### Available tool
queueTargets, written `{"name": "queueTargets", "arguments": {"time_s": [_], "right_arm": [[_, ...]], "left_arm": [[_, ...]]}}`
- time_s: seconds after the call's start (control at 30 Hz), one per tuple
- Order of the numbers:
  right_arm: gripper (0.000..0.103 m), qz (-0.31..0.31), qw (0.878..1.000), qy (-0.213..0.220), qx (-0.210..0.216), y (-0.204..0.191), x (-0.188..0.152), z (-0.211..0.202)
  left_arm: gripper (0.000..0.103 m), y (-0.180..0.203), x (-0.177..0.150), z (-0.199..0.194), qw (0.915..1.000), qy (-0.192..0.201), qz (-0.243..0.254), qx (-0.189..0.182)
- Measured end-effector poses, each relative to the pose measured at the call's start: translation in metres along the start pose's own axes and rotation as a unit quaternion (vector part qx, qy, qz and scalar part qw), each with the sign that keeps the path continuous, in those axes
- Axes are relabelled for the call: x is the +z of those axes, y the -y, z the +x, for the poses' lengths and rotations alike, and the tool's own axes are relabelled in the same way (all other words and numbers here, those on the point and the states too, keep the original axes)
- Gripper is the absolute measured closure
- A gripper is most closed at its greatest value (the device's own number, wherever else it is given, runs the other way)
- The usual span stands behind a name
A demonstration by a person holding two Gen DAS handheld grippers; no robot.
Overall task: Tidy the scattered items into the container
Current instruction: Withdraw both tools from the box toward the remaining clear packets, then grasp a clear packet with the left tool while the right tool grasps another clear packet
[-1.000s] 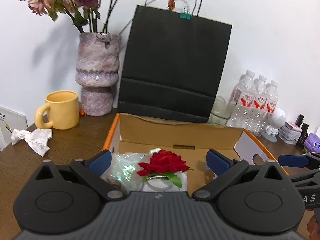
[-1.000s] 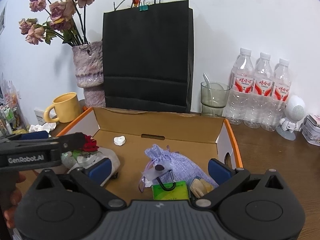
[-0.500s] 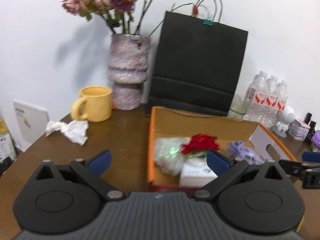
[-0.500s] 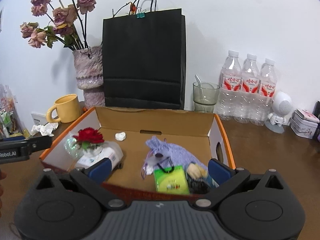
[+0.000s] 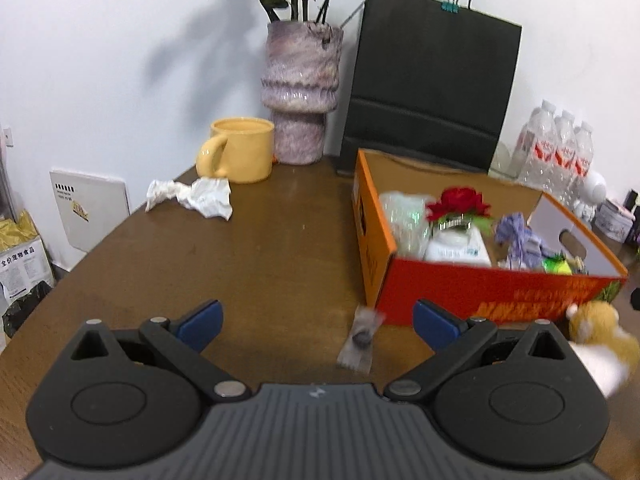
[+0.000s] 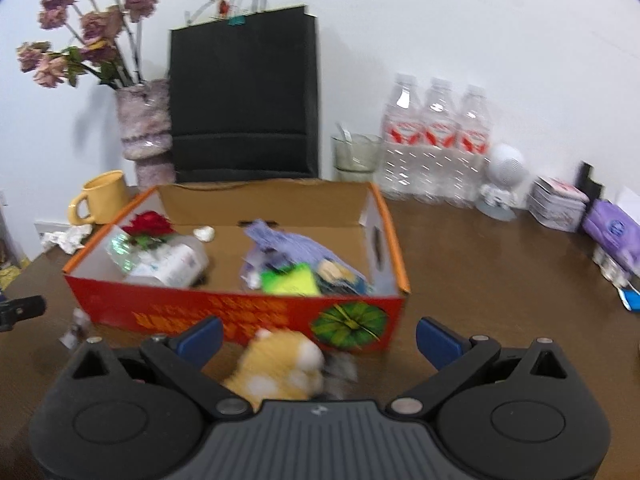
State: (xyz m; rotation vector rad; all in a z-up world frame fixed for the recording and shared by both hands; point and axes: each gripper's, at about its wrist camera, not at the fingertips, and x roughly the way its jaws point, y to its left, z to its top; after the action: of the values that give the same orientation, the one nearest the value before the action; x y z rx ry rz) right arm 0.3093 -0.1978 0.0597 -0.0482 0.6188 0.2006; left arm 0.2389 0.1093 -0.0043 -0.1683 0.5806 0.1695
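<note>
The box (image 6: 236, 312) sits mid-tabletop (image 5: 260, 248), with the bag (image 6: 244, 100) behind it at 12 o'clock, the vase (image 6: 146, 128) and mug (image 6: 102, 196) at 10, and the bottles (image 6: 436, 140) at 2. A plush (image 6: 280, 368) lies on the tabletop just before the box at 6, a packet (image 5: 358, 340) at 7.

Light: bright, even | shadow: vase (image 5: 301, 92) casts soft one on wall | blur: right view smeared | edges: fisheye-curved, dark corners

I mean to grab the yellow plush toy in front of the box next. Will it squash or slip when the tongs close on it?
The plush toy looks fluffy and soft, so it will probably squash and need a deep close. Its fuzzy surface should grip rather than slip. It is likely light and will not roll, lying between the open right tongs just in front of the box.
</note>
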Motion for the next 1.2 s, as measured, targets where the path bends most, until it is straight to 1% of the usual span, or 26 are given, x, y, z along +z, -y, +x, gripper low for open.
{"name": "queueTargets", "arguments": {"time_s": [0.13, 0.23, 0.33, 0.37, 0.43, 0.6, 0.7, 0.8, 0.9, 0.93, 0.97, 1.0, 1.07, 1.2], "right_arm": [[0.000, 0.013, 1.000, -0.013, -0.025, 0.020, -0.014, -0.001], [0.000, 0.033, 0.999, -0.020, -0.038, 0.038, -0.022, 0.001], [0.004, 0.053, 0.997, -0.030, -0.042, 0.054, -0.028, 0.008], [0.007, 0.051, 0.997, -0.035, -0.042, 0.055, -0.030, 0.012], [0.007, 0.044, 0.997, -0.045, -0.040, 0.055, -0.034, 0.021], [0.009, 0.036, 0.997, -0.062, -0.023, 0.049, -0.038, 0.042], [0.011, 0.032, 0.998, -0.062, -0.004, 0.045, -0.038, 0.048], [0.013, 0.024, 0.998, -0.059, 0.013, 0.039, -0.038, 0.049], [0.019, 0.026, 0.998, -0.057, 0.027, 0.037, -0.039, 0.051], [0.022, 0.029, 0.998, -0.056, 0.030, 0.038, -0.039, 0.051], [0.027, 0.032, 0.998, -0.055, 0.031, 0.039, -0.039, 0.051], [0.030, 0.034, 0.997, -0.056, 0.028, 0.041, -0.039, 0.051], [0.031, 0.035, 0.997, -0.058, 0.026, 0.044, -0.041, 0.052], [0.031, 0.016, 0.998, -0.050, 0.037, 0.036, -0.042, 0.051]], "left_arm": [[0.000, -0.001, -0.009, 0.001, 1.0000, -0.007, -0.001, 0.003], [0.000, -0.003, -0.013, 0.003, 0.9995, -0.007, -0.017, 0.024], [0.000, -0.004, -0.014, 0.007, 0.9995, -0.013, -0.021, 0.022], [0.000, -0.003, -0.015, 0.008, 0.9995, -0.012, -0.018, 0.022], [0.000, 0.000, -0.015, 0.010, 0.9995, -0.013, -0.014, 0.024], [0.001, 0.006, -0.016, 0.017, 0.9995, -0.018, -0.003, 0.025], [0.002, 0.008, -0.016, 0.025, 0.9994, -0.023, 0.005, 0.026], [0.006, 0.012, -0.015, 0.032, 0.9993, -0.029, 0.013, 0.019], [0.013, 0.018, -0.015, 0.038, 0.9991, -0.031, 0.027, 0.014], [0.017, 0.019, -0.015, 0.040, 0.9989, -0.032, 0.031, 0.012], [0.017, 0.020, -0.015, 0.041, 0.9988, -0.033, 0.034, 0.010], [0.017, 0.020, -0.016, 0.042, 0.9988, -0.034, 0.036, 0.008], [0.020, 0.020, -0.016, 0.044, 0.9986, -0.036, 0.039, 0.006], [0.020, 0.019, -0.015, 0.049, 0.9985, -0.039, 0.038, 0.005]]}}
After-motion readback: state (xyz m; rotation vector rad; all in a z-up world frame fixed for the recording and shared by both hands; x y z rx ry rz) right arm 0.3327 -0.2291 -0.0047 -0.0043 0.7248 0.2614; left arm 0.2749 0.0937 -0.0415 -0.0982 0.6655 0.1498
